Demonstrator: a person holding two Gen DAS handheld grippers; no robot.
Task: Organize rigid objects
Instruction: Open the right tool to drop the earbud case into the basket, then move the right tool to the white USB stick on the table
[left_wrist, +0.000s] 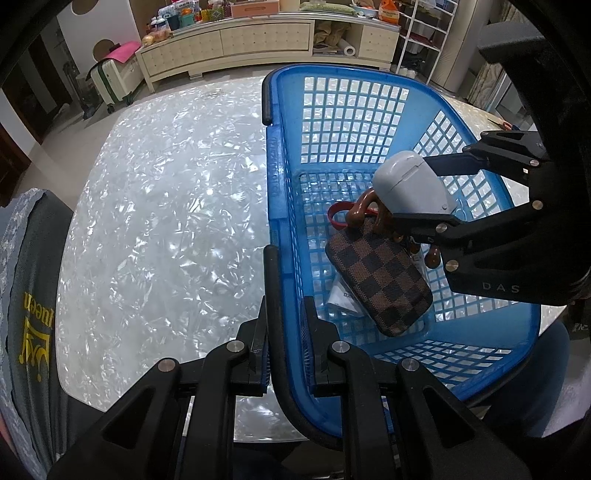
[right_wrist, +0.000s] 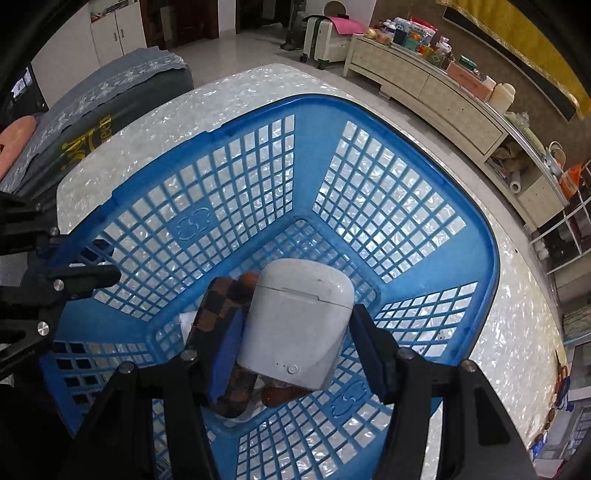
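We note left gripper (left_wrist: 284, 314) clamped on blue basket (left_wrist: 280, 177) rim. Right gripper (right_wrist: 295, 332) grips white earbud case (right_wrist: 295, 321) above checkered pouch (left_wrist: 380, 280) inside basket.

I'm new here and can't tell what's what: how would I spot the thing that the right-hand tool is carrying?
Find the blue basket on the pearly white table. Above its floor, the right gripper clamps a small white case with rounded corners. Unlike the brown checkered pouch lying below, it is plain, smooth and held in the air.
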